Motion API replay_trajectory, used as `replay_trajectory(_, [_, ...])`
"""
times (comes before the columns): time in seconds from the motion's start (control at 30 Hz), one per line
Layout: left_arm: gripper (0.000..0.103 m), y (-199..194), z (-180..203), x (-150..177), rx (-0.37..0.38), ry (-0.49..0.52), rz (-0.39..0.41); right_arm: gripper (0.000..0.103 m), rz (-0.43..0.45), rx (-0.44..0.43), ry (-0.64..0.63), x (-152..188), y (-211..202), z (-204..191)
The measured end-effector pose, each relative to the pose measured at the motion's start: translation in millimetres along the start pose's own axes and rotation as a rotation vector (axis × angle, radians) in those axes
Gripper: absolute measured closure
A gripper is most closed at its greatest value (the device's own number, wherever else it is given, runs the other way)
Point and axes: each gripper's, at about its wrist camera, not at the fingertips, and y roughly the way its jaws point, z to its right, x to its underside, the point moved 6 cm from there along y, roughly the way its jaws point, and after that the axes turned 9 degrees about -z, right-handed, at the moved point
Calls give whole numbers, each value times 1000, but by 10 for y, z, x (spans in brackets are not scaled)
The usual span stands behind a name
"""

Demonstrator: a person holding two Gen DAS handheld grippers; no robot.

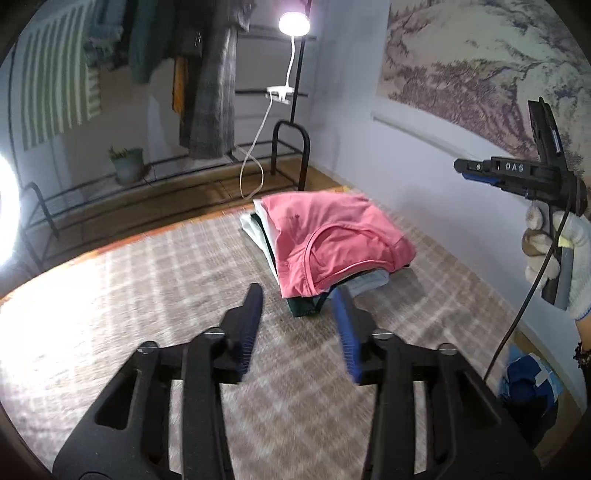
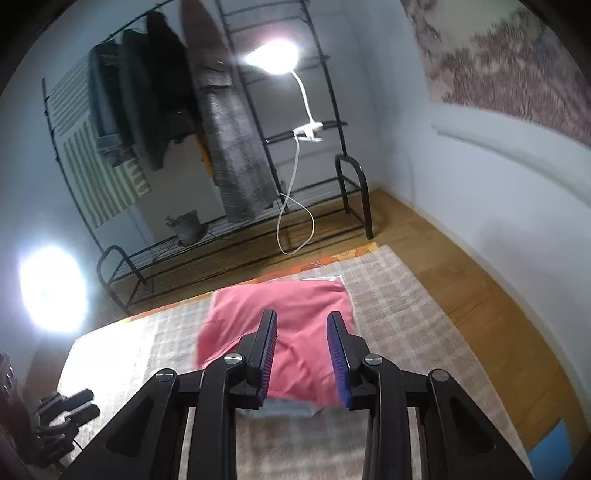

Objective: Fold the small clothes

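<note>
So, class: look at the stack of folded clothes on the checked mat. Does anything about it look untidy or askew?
Yes. The stack is uneven: the pink garment on top is neat, but a dark green piece and a grey one poke out beneath its near edge, and pale layers stick out on the left. Both grippers are clear of it.

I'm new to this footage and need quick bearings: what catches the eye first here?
A folded pink garment tops a small stack of clothes on the checked mat, ahead of both open, empty grippers: left, right. Behind, a bright clip lamp glares from the black clothes rack.
</note>
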Motion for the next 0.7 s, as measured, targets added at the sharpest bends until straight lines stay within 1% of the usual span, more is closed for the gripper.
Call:
replay_trajectory(0.07, [57, -254, 34, 51, -5, 8, 28, 73, 14, 12, -24, 71, -212, -152])
replay_trajectory(0.1, [53, -389, 55, 90, -8, 15, 43, 71, 24, 19, -38, 120, -333, -243])
replay_trajectory(0.13, [50, -485, 72, 114, -9, 20, 54, 70, 31, 25, -46, 157, -417, -303])
replay_trajectory(0.2, [40, -659, 98, 169, -8, 26, 75, 69, 44, 30, -56, 275, -614, -457])
replay_trajectory(0.27, [38, -854, 127, 239, 1, 28, 97, 68, 52, 29, -60, 373, -759, -575])
replay_trajectory(0.33, [34, -1023, 139, 313, 8, 24, 116, 60, 63, 31, -64, 481, -905, -688])
replay_trajectory(0.37, [31, -1079, 139, 342, 9, 22, 123, 58, 71, 38, -67, 535, -966, -742])
replay_trajectory(0.5, [24, -1267, 134, 468, -1, 22, 156, 56, 83, 61, -65, 771, -1117, -918])
replay_trajectory(0.53, [23, -1303, 123, 503, -6, 25, 164, 48, 87, 62, -57, 841, -1137, -956])
replay_trajectory(0.6, [19, -1331, 114, 561, -15, 30, 173, 39, 106, 56, -37, 966, -1173, -1024])
replay_trajectory(0.7, [19, -1339, 113, 640, -30, 53, 164, 38, 115, 43, -2, 1090, -1149, -1057])
